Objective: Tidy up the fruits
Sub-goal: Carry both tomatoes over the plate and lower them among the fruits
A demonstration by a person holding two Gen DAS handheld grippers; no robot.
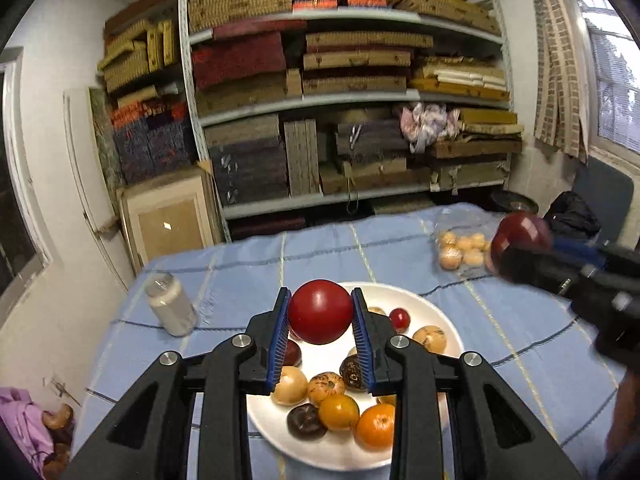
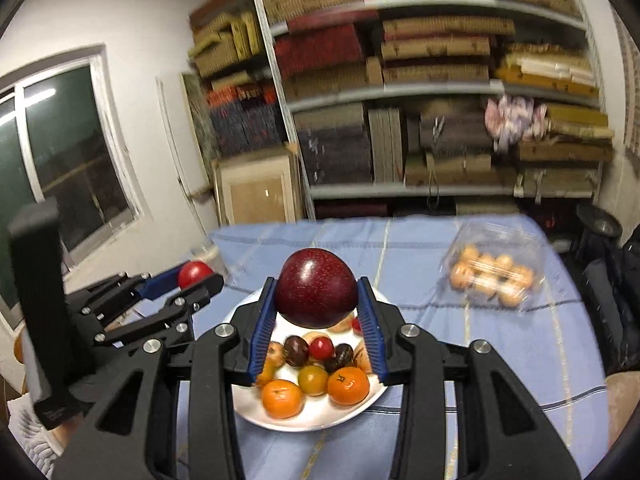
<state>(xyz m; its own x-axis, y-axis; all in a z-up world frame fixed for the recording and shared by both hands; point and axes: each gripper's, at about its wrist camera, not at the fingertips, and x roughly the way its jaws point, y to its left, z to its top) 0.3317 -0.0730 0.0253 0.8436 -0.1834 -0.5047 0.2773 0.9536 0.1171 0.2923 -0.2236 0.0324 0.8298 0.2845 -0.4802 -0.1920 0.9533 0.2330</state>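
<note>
My left gripper (image 1: 321,312) is shut on a smooth red tomato (image 1: 321,311), held in the air above the white plate (image 1: 424,312). My right gripper (image 2: 317,292) is shut on a dark red speckled plum (image 2: 316,286), also lifted over the plate (image 2: 320,420). On the plate lie several small fruits: tangerines (image 2: 348,386), dark purple fruits (image 1: 306,422) and a small red one (image 1: 399,319). In the left wrist view, the right gripper (image 1: 516,248) with the plum shows blurred at the right edge. The left gripper (image 2: 196,280) with the tomato appears at the left of the right wrist view.
A clear plastic box of pale round fruits (image 2: 494,276) lies on the blue checked tablecloth (image 1: 500,332) at the back right. A lidded jar of white contents (image 1: 170,304) stands left of the plate. Packed shelves (image 1: 344,92) rise behind the table; a dark bag (image 1: 572,216) sits far right.
</note>
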